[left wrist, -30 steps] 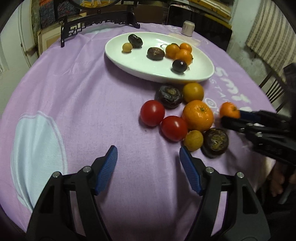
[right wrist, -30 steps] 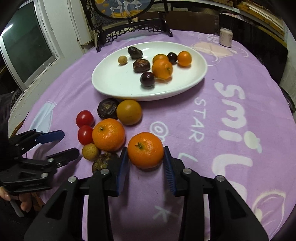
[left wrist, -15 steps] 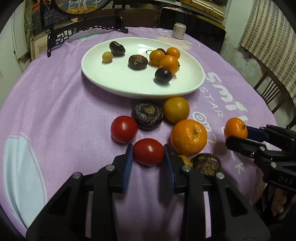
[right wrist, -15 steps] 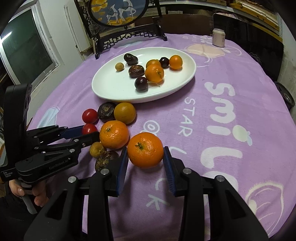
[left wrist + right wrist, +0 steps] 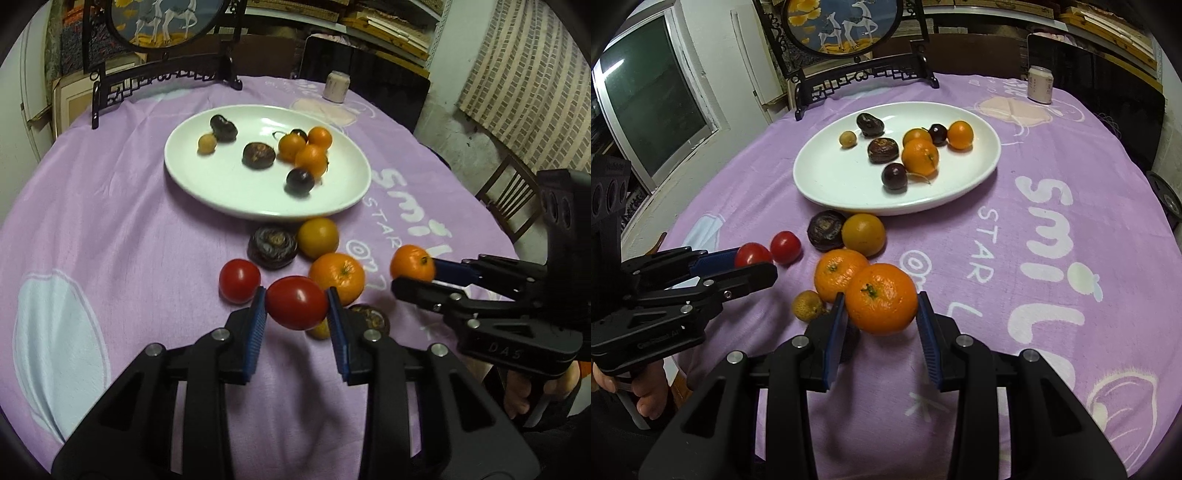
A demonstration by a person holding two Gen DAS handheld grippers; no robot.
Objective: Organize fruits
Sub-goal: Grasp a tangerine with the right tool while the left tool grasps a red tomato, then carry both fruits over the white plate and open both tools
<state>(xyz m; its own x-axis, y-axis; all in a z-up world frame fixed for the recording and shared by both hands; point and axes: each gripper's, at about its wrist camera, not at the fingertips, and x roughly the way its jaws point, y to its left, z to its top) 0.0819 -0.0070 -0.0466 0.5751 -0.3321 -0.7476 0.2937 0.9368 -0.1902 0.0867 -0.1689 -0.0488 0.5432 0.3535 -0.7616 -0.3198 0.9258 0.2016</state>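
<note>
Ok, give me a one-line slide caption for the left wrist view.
Left gripper clamps a red tomato above the purple cloth, white plate of fruit ahead.

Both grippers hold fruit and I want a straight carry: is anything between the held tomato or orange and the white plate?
Loose fruit lies between. Ahead of the left gripper and its tomato: a second tomato, a dark fruit and a yellow fruit by the plate rim. The right gripper holds its orange just behind another orange.

I am gripping a red tomato (image 5: 296, 308) and an orange tangerine (image 5: 881, 298) over the lilac cloth (image 5: 1052, 302) lettered in white; the plate (image 5: 846, 184) is showing white.
</note>
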